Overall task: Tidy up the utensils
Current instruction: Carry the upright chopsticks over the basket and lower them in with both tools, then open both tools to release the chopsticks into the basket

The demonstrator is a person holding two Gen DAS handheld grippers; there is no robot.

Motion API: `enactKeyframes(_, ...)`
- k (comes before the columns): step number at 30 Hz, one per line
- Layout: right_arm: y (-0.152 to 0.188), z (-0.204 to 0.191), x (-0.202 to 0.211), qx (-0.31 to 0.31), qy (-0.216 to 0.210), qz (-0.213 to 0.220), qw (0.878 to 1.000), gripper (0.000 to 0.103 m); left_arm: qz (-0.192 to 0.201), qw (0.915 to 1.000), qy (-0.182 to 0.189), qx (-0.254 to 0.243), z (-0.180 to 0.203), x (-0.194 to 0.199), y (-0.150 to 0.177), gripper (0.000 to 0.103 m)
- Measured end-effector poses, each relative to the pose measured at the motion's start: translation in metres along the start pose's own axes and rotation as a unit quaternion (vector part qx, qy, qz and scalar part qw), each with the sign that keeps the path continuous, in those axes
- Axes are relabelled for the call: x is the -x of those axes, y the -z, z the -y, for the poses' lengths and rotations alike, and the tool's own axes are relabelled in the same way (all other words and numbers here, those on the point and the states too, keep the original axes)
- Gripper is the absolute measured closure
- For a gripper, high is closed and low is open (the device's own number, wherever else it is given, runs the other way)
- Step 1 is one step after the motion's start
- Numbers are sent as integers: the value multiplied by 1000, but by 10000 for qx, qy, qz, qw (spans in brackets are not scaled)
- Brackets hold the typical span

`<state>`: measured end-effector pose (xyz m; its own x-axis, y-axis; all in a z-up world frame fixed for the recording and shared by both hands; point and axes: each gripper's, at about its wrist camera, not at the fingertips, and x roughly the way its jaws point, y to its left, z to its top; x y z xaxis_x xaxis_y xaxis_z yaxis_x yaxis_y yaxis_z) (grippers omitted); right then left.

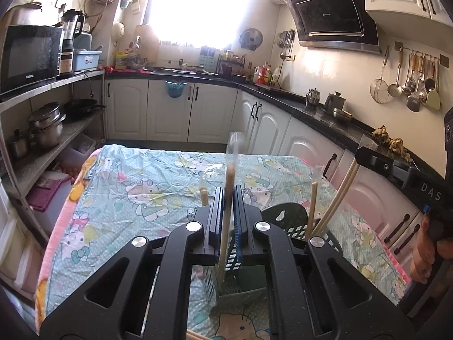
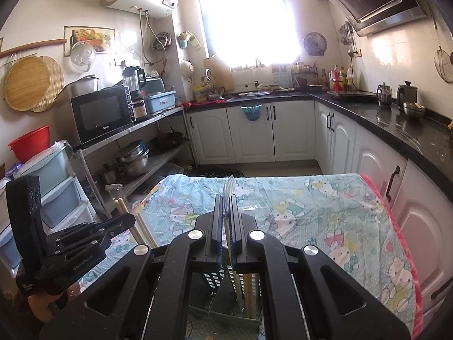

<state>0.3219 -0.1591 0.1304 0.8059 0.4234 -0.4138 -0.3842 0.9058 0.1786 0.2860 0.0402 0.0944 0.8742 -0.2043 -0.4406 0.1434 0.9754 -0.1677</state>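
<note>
In the left wrist view my left gripper (image 1: 228,195) is shut on a wooden chopstick pair in a clear sleeve (image 1: 230,170), held upright over a dark slotted utensil holder (image 1: 297,229). More chopsticks (image 1: 312,206) stand in that holder. At the right edge my right gripper (image 1: 361,153) grips another chopstick pair (image 1: 339,195) that slants down into the holder. In the right wrist view the right gripper (image 2: 226,201) is shut on a sleeved chopstick pair (image 2: 228,188) above the holder (image 2: 223,308). The left gripper (image 2: 128,221) shows at the left with its chopsticks (image 2: 143,231).
The holder stands on a table under a light green cartoon-cat cloth (image 1: 141,184) with a pink edge. A steel shelf with a microwave (image 1: 28,56) and pots is at the left. White cabinets and a dark counter (image 1: 325,107) run behind and to the right.
</note>
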Motion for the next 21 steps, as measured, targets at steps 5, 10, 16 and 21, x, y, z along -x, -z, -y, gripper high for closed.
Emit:
enactKeyframes(5,4,1,-1,-48,18,-82,10000,97,-46,10000,-14,-17,1,2,1,100)
enactKeyframes(10,5,1,4,-62,4,-54,10000,76,-22,10000,-61,17,0,9,0,83)
enactKeyframes(16,5,-2,11,0,-39,-26,10000,63,61,9999,-56,94,-4,20,-3,61)
enactKeyframes(21,6,-5,19,37,-60,0,10000,58,162,9998,10,151,-4,31,-7,42)
